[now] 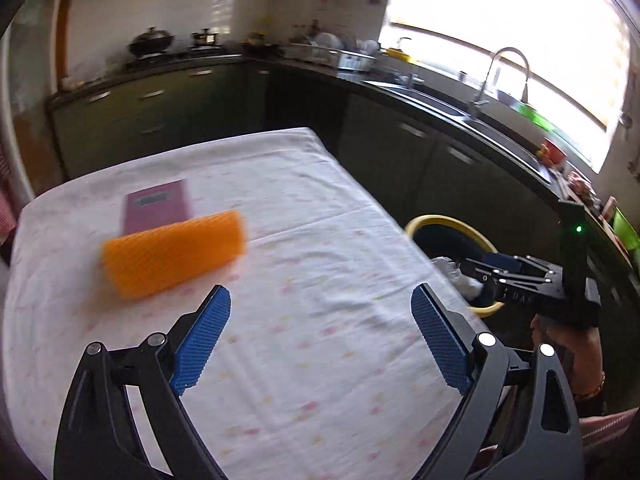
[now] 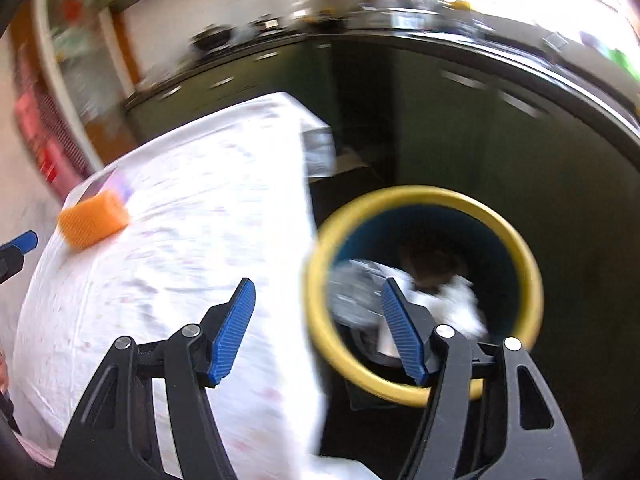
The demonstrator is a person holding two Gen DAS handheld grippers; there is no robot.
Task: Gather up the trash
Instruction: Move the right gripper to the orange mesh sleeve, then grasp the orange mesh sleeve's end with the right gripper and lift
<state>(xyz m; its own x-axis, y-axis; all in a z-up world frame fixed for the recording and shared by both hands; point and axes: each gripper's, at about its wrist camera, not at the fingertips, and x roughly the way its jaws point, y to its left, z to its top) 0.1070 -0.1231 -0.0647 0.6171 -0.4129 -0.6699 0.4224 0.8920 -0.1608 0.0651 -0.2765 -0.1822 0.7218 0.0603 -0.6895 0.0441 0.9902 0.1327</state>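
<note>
An orange ribbed block point(image 1: 172, 256) lies on the white-clothed table point(image 1: 320, 200), partly over a purple booklet point(image 1: 156, 206). My left gripper point(image 1: 322, 300) hangs open above the cloth, just right of and nearer than the block, with nothing between its blue pads. Off the table's right edge stands a bin with a yellow rim point(image 2: 420, 192) and a blue inside. It holds white crumpled trash point(image 2: 456, 300) and clear plastic point(image 2: 356, 288). My right gripper point(image 2: 318, 286) is open and empty over the table edge and the bin's rim. The orange block point(image 2: 94, 218) shows far left there.
Dark green kitchen cabinets point(image 1: 400, 140) run behind and right of the table, close to the bin point(image 1: 448, 224). The counter carries a sink with a tap point(image 1: 508, 76), pots and dishes. A hand point(image 1: 568, 344) holds the right gripper point(image 1: 476, 266).
</note>
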